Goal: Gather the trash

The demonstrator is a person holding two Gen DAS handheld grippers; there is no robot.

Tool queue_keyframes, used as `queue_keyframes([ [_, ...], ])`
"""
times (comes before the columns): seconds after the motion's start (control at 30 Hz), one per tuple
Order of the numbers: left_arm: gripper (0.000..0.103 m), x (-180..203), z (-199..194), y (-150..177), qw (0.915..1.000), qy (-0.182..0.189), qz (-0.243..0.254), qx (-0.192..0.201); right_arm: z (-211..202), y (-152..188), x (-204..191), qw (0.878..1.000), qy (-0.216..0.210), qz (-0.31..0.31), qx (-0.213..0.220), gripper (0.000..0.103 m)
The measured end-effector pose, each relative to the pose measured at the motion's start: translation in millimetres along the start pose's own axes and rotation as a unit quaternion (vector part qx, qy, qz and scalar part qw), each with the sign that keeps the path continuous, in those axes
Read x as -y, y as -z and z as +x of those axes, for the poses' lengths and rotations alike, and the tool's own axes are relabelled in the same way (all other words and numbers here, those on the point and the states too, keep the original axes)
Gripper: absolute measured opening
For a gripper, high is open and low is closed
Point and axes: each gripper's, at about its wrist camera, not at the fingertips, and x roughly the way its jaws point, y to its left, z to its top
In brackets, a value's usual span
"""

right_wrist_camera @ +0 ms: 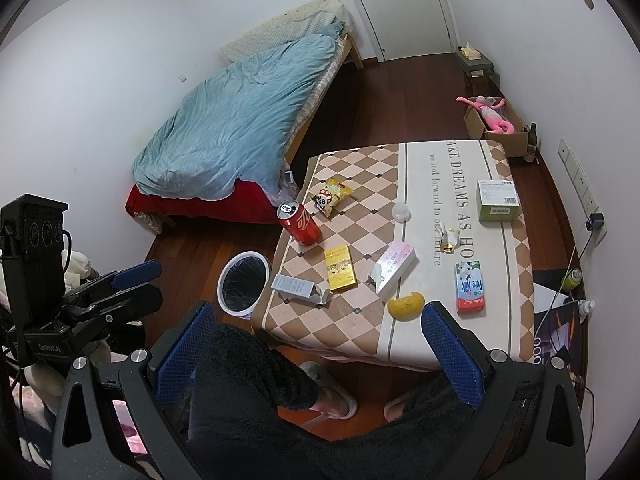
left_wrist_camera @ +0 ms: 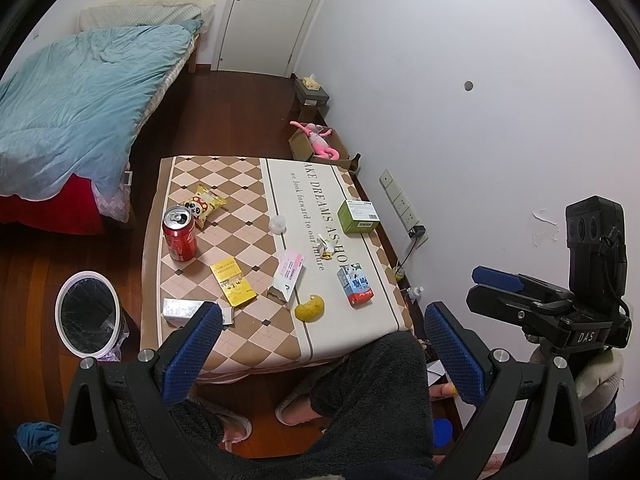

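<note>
Trash is spread over the desk [left_wrist_camera: 280,344]: a red can [left_wrist_camera: 179,233] at the left edge, a yellow box [left_wrist_camera: 233,283], a fruit peel [left_wrist_camera: 310,308] nearest the front. A bin [left_wrist_camera: 87,314] is placed on the floor just left of the desk. The left hand-held gripper [left_wrist_camera: 320,344] is held wide apart and empty; the right hand-held gripper [right_wrist_camera: 316,344] likewise. The peel is judged nearest to the right one, ahead.

Black frames with silver screws and blue textured pads are being shown on the left gripper [left_wrist_camera: 320,354] and right gripper [right_wrist_camera: 316,354]; beneath them, dark fleece trousers [left_wrist_camera: 372,396] and slippers [right_wrist_camera: 336,396] are being worn.
</note>
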Motion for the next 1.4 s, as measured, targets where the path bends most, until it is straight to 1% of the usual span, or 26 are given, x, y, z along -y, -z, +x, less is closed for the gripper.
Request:
queue_keyframes([
  [0.43,0.103,-4,-1,-2,1.0,-0.002,-0.001,-0.002,1,1,0,1.0,-0.001,0.0,0.001,0.103],
  [0.47,0.103,-5,1,-3,1.0,-0.008,-0.002,-0.002,1,0,1,1.0,0.001,0.003,0.002,0.103],
  [0.53,0.103,-7,11,-4,0.998,-0.062,0.002,0.004,4,-2,7,1.0,0.019,0.02,0.008,0.103],
  [0.57,0.103,-9,20,-4,0.9948,-0.102,0.005,0.005,5,-2,9,0.999,0.025,0.024,0.009,0.103],
  [0.6,0.103,-12,32,-3,0.9895,-0.144,0.009,0.006,11,-3,17,0.999,0.036,0.038,0.012,0.103],
  [0.63,0.103,-16,46,-1,0.984,-0.178,0.01,0.006,16,-3,23,0.998,0.045,0.049,0.014,0.103],
  [0.67,0.103,-22,62,1,0.9796,-0.201,0.004,-0.002,23,-3,32,0.996,0.06,0.058,0.016,0.103],
  [0.7,0.103,-30,84,5,0.9752,-0.221,-0.007,-0.018,35,-3,44,0.994,0.082,0.069,0.014,0.103],
  [0.73,0.103,-38,98,8,0.9737,-0.225,-0.016,-0.029,45,-3,54,0.992,0.095,0.077,0.012,0.103],
  [0.77,0.103,-48,122,12,0.9709,-0.232,-0.03,-0.051,59,-1,68,0.99,0.108,0.088,0.007,0.103],
  [0.8,0.103,-57,136,16,0.9693,-0.234,-0.038,-0.066,76,1,83,0.987,0.123,0.103,-0.005,0.103],
  [0.83,0.103,-65,157,21,0.9665,-0.236,-0.05,-0.088,96,3,99,0.983,0.139,0.116,-0.02,0.103],
  [0.93,0.103,-84,204,28,0.9588,-0.241,-0.076,-0.13,142,11,138,0.974,0.168,0.14,-0.052,0.101],
  [0.97,0.103,-89,216,28,0.9558,-0.243,-0.085,-0.142,160,12,154,0.97,0.183,0.15,-0.065,0.1],
  [1.0,0.101,-93,227,28,0.9535,-0.243,-0.093,-0.152,172,14,164,0.968,0.186,0.155,-0.072,0.1],
  [1.03,0.097,-98,239,27,0.951,-0.241,-0.104,-0.163,185,15,175,0.965,0.19,0.16,-0.08,0.1],
  [1.13,0.097,-104,268,19,0.947,-0.233,-0.123,-0.184,217,17,200,0.959,0.202,0.169,-0.099,0.1],
  [1.23,0.097,-108,301,10,0.9428,-0.232,-0.126,-0.204,240,15,216,0.956,0.211,0.17,-0.115,0.1],
  [1.33,0.096,-115,332,4,0.9351,-0.234,-0.13,-0.232,259,12,228,0.953,0.216,0.166,-0.132,0.1],
  [1.4,0.091,-119,346,4,0.9301,-0.239,-0.134,-0.245,269,9,233,0.952,0.219,0.157,-0.145,0.1],
])
